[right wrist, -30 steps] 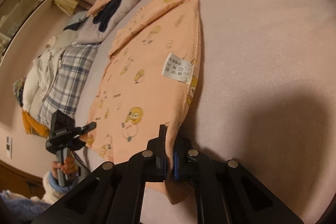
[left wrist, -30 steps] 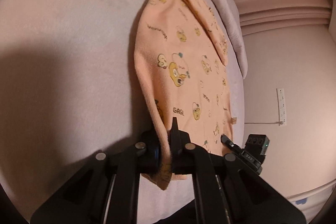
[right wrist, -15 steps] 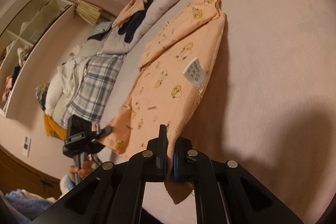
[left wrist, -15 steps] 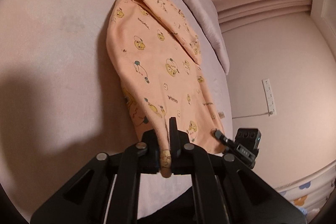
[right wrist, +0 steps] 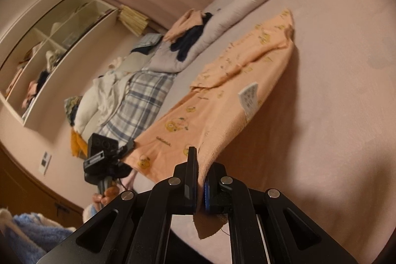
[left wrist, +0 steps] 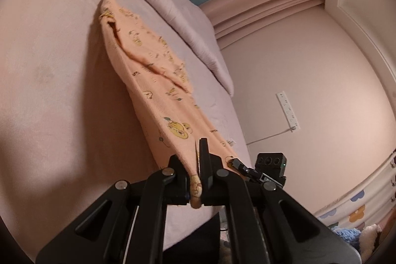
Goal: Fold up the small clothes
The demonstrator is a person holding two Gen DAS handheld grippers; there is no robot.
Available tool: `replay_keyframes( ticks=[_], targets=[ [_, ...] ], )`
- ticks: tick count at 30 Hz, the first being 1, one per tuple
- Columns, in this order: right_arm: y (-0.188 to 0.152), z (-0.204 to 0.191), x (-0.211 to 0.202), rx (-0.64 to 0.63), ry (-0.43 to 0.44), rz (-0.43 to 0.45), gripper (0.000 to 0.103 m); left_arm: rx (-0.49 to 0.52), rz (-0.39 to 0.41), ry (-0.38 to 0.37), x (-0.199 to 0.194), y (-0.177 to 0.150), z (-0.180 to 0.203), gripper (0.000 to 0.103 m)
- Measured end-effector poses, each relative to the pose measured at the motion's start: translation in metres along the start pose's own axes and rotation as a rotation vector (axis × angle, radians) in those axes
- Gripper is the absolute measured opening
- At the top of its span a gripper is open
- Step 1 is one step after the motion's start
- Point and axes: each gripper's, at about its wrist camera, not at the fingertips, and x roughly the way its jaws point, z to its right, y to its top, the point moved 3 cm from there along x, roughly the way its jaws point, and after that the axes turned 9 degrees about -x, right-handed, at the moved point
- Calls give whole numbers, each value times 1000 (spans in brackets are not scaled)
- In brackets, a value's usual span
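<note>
Grippers (left wrist: pixel 196 177) (right wrist: pixel 201 180) clamping garment (left wrist: pixel 158 90) corners

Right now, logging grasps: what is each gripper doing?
Left gripper: closed on the orange garment.
Right gripper: closed on the same garment.

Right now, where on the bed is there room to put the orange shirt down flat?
The bare pink bed sheet is free beside the orange cartoon-print garment. The other side is crowded: rumpled lilac quilt, plaid blanket, clothes pile.
</note>
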Motion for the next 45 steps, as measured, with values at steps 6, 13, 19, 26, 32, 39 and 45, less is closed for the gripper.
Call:
replay_keyframes(
  ticks=[6,13,19,26,32,39,45],
  targets=[
    [3,-17,-12,-51,6,3,6,47,9,-26,-15,-4,23,3],
    [2,-27,-26,-74,-10,-1,6,64,22,-55,-33,-7,34,3],
    [3,-36,-24,-115,3,-24,6,53,39,-94,-40,-4,39,3],
    [31,-8,-15,-5,-1,-6,7,-31,74,-113,-38,22,25,3],
    [59,38,6,206,-7,18,7,-114,91,-70,-27,56,2,3],
    [100,56,29,230,19,34,7,-182,106,-48,-10,104,-19,2],
    [128,79,56,260,-1,9,7,-214,84,-15,12,143,-30,2]
  ],
)
